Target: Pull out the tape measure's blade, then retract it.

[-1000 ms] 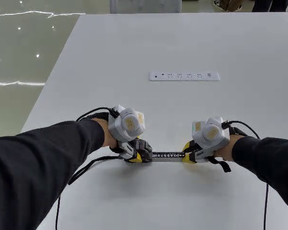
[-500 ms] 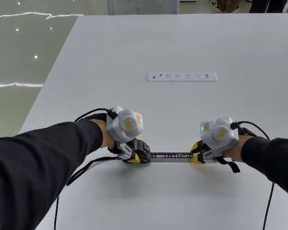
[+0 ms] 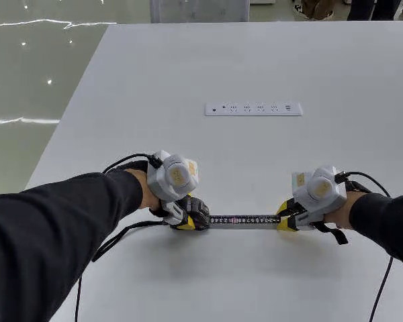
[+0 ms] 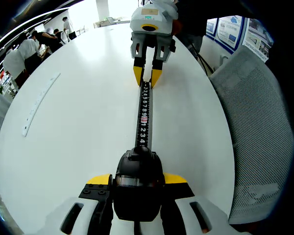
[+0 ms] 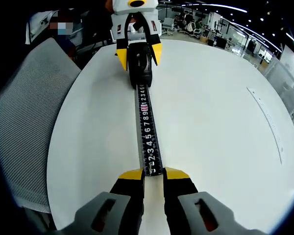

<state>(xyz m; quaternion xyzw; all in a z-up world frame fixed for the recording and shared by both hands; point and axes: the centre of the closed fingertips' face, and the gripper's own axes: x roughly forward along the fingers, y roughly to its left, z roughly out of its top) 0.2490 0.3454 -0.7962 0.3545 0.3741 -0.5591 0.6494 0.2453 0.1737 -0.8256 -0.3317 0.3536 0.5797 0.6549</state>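
The black tape measure case (image 3: 196,213) rests on the white table (image 3: 255,60), and my left gripper (image 3: 187,220) is shut on it; the case (image 4: 138,181) sits between the yellow-tipped jaws in the left gripper view. The numbered blade (image 3: 245,219) runs flat to the right. My right gripper (image 3: 286,221) is shut on the blade's end, with the blade (image 5: 148,142) pinched between its yellow tips (image 5: 154,174) in the right gripper view. The blade (image 4: 143,110) stretches straight across toward the right gripper (image 4: 147,76), and the case (image 5: 139,61) lies in the left gripper (image 5: 137,51) far across.
A white power strip (image 3: 253,109) lies on the table beyond the grippers. Black cables (image 3: 121,235) trail from both grippers over the table's near edge. A grey mesh chair (image 4: 257,137) stands close to the table. The glossy floor (image 3: 27,80) lies to the left.
My right gripper has moved to the right with the blade's end, and more of the blade is out of the case. The left gripper has stayed with the case.
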